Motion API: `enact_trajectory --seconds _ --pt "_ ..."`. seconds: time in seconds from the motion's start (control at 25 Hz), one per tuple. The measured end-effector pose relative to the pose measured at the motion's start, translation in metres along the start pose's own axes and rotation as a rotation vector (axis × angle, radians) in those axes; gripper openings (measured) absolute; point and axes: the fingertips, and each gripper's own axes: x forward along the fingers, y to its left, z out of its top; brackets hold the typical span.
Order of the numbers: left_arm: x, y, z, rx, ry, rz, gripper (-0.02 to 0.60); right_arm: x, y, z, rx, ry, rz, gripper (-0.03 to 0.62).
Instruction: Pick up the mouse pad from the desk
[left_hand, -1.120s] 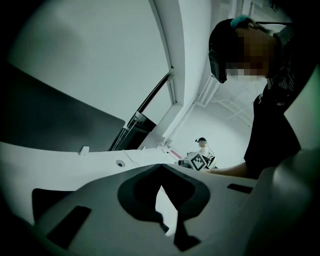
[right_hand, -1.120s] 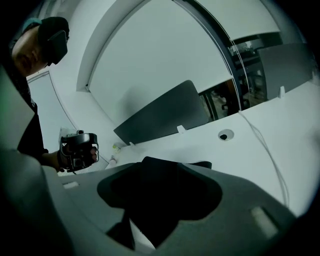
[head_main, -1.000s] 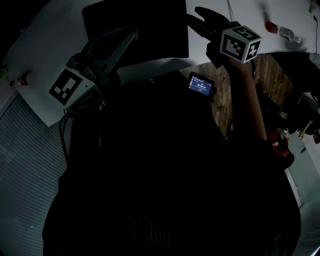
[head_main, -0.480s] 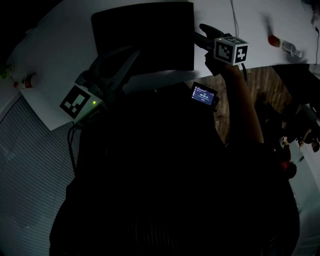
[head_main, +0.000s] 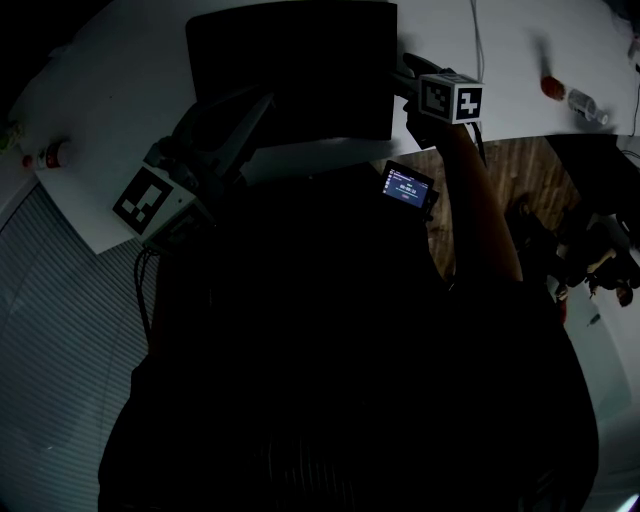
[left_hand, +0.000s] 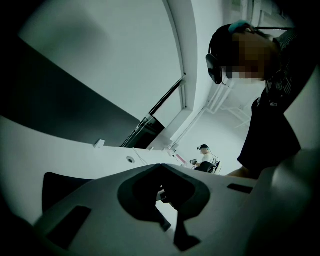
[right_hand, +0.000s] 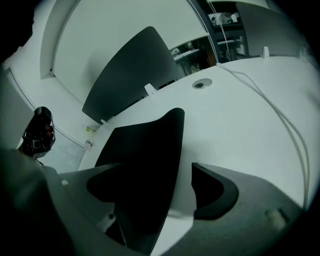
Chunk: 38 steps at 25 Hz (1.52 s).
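Two jaws of the right gripper (right_hand: 182, 182) stand wide apart, and the right edge of the pad (right_hand: 150, 150) runs through the gap between them; nothing is gripped. Whether one jaw has got under that edge or merely sits over it I cannot tell, since black pad and dark jaw merge. The left gripper (left_hand: 162, 192) has its jaws drawn together, with only a slit of light between them and nothing held. In the head view it hangs by the pad's near left corner.

The pad lies on the white desk (right_hand: 240, 115), close to its front edge. A cable (right_hand: 280, 115) runs well off to its right and a dark divider (right_hand: 135, 70) stands behind.

I judge the step in hand to be the grip at the pad's right edge. Open jaws astride an edge suit a gripper lined up to close on it, and equally one that has just let go. These pictures don't settle which. A hold here would call for one jaw beneath the thin edge and the other above, closing squarely. The lift would then need to peel the limp sheet off the desk rather than drag it.
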Motion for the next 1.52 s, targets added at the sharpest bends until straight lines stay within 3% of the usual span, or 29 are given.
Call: enact_trajectory --seconds 0.48,0.72,0.96,1.24,1.32,1.4,1.44,1.52 --pt "0.002 0.004 0.001 -0.021 -0.002 0.022 0.009 0.007 -0.006 -0.009 0.007 0.046 -0.017 0.419" --pt "0.001 0.005 0.0 -0.028 -0.002 0.022 0.009 0.012 0.011 -0.016 -0.114 0.099 0.0 0.48" --pt "0.002 0.005 0.002 -0.02 -0.007 0.024 0.009 0.017 0.024 -0.014 -0.052 0.073 0.055 0.483" --pt "0.001 0.007 0.0 -0.025 -0.004 0.035 0.009 0.019 0.032 -0.013 -0.05 0.072 0.074 0.485" --pt "0.001 0.007 0.0 -0.026 -0.005 0.034 0.009 0.019 0.025 -0.012 -0.082 0.093 0.035 0.408" --pt "0.001 0.007 0.001 -0.026 -0.01 0.03 0.009 0.017 0.017 -0.009 -0.102 0.112 -0.001 0.224" --pt "0.001 0.006 0.001 -0.025 -0.011 0.027 0.009 0.016 0.016 -0.006 -0.099 0.115 -0.001 0.163" --pt "0.002 0.006 0.001 -0.023 -0.012 0.023 0.009 0.016 0.021 -0.002 -0.089 0.112 0.019 0.093"
